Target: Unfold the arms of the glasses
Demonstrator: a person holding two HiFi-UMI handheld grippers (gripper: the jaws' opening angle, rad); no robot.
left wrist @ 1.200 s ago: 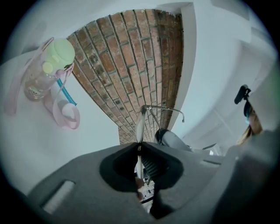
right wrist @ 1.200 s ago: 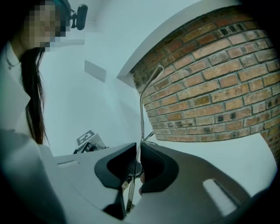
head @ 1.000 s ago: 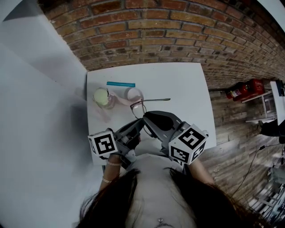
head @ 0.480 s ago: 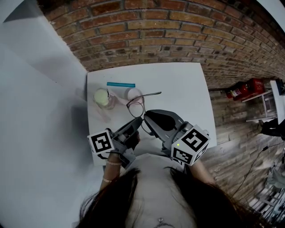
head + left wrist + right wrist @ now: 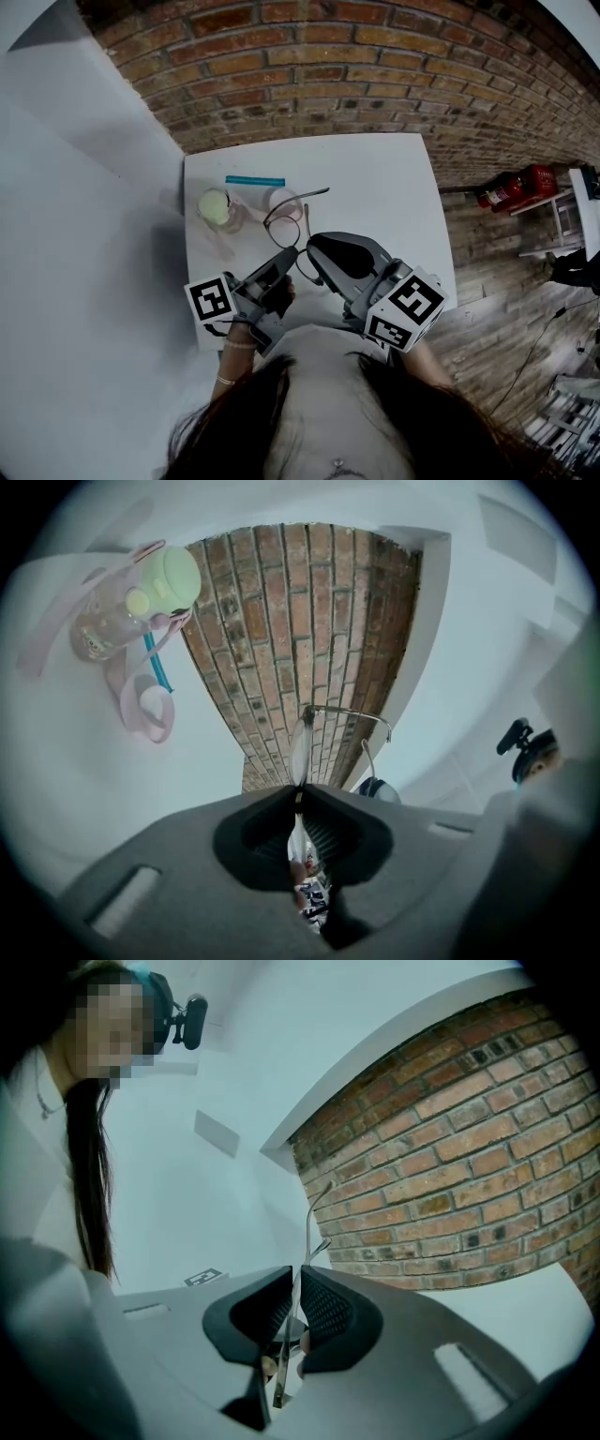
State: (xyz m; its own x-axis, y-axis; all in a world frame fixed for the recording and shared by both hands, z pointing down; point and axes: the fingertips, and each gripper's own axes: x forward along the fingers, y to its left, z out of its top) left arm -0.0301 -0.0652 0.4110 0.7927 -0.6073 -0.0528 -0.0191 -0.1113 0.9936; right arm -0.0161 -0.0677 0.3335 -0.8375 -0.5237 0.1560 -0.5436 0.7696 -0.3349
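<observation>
The left gripper (image 5: 298, 797) has its 2 jaws shut on the rim of the glasses (image 5: 300, 744), pinching the frame edge-on at the bottom of 1 lens, with the rest of the frame standing up beyond the tips. The right gripper (image 5: 296, 1274) also has its jaws pressed together, clamped on a thin metal arm (image 5: 310, 1222) of the glasses that runs through the pads and sticks out past them, bent a little near its end. In the head view the 2 grippers meet tip to tip at the near middle of the white table (image 5: 384, 183), left gripper (image 5: 284, 265) beside right gripper (image 5: 312, 259), and the glasses (image 5: 284, 221) are held between them just beyond the tips, 1 arm (image 5: 315, 194) pointing away to the right. Farther out, on the left part of the table, lies a clear bottle (image 5: 215, 205) with a pale green cap and a pink strap, and a teal straw (image 5: 255, 180) lies just behind it. A brick wall (image 5: 328, 75) runs behind the table.
</observation>
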